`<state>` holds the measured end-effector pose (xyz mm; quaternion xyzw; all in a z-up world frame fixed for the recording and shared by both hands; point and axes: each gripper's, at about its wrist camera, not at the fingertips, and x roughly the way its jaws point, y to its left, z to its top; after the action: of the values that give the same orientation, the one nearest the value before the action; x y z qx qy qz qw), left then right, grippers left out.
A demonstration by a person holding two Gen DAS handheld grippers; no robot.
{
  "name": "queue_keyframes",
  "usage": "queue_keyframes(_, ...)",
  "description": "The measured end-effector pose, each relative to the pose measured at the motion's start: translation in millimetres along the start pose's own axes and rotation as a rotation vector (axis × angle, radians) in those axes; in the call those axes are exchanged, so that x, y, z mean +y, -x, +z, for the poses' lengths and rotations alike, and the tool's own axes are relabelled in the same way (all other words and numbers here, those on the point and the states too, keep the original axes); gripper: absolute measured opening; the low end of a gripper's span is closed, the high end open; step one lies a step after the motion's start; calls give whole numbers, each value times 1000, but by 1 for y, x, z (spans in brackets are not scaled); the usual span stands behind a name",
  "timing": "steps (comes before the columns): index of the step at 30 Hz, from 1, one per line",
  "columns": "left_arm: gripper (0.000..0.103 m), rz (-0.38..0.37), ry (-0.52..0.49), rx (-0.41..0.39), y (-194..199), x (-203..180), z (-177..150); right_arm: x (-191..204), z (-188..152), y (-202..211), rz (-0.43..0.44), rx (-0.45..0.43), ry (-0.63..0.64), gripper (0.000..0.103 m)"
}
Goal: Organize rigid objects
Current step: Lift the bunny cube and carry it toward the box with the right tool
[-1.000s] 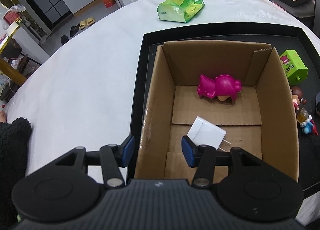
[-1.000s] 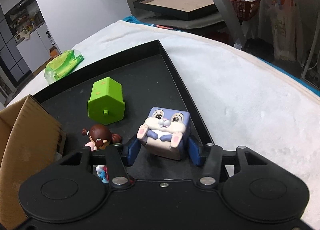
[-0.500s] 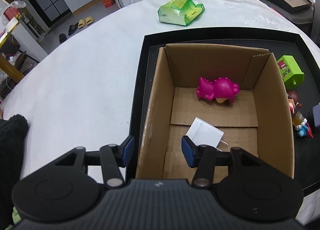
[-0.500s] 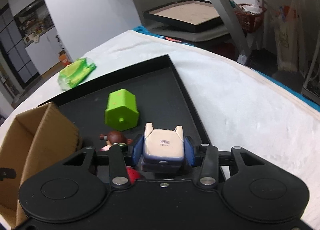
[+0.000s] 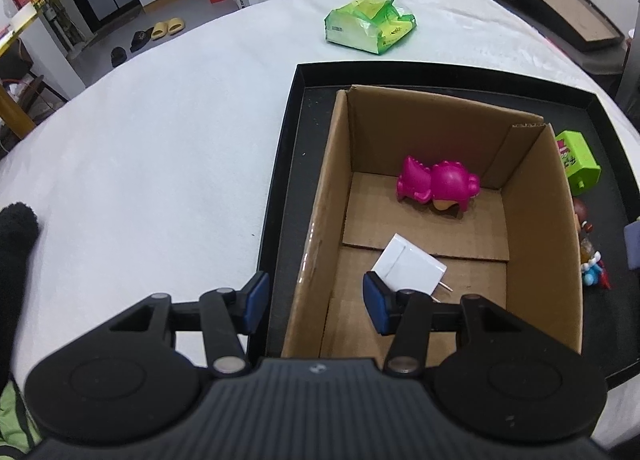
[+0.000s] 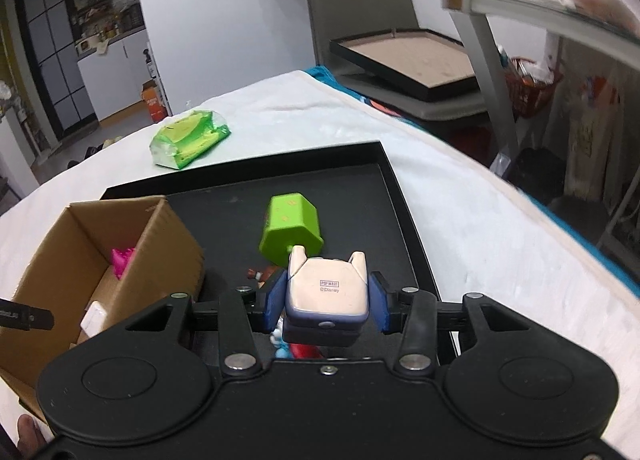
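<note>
My right gripper (image 6: 326,302) is shut on the purple bunny cube toy (image 6: 326,296) and holds it above the black tray (image 6: 384,196), its cream underside up. A green house-shaped toy (image 6: 290,234) lies on the tray beyond it; it also shows in the left wrist view (image 5: 576,160). The cardboard box (image 5: 320,220) stands in the tray and holds a magenta figure (image 5: 436,186) and a white card (image 5: 408,264). My left gripper (image 5: 316,300) is open, straddling the box's near left wall. A small doll (image 5: 586,236) lies right of the box.
A green snack packet (image 5: 370,22) lies on the white cloth beyond the tray. A framed board (image 6: 412,58) and a metal shelf leg (image 6: 492,72) stand to the right of the table. The box also shows at the left of the right wrist view (image 6: 172,248).
My right gripper closed on the bunny cube, lifted it off the tray and tipped it so its underside shows. The left gripper drew back a little and stayed open.
</note>
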<state>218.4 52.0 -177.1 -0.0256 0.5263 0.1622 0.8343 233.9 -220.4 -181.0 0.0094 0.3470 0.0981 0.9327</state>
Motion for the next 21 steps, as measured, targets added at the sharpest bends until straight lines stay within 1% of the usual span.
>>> queue_keyframes(5, 50, -27, 18, 2, 0, 7, -2, 21, 10, 11, 18, -21, 68, 43)
queue_keyframes(13, 50, -75, 48, 2, 0, 19, -5, 56, 27, 30, 35, -60, 139, 43)
queue_keyframes(15, 47, -93, 53, 0, 0, 21, -5, 63, 31, 34, 33, -67, 153, 43)
queue_keyframes(19, 43, -129, 66, -7, 0, 26, -6, 78, 38, 42, 29, -87, 185, 43)
queue_keyframes(21, 35, -136, 73, 1, -2, 28, -7, 86, 40, 44, 28, -92, 204, 43)
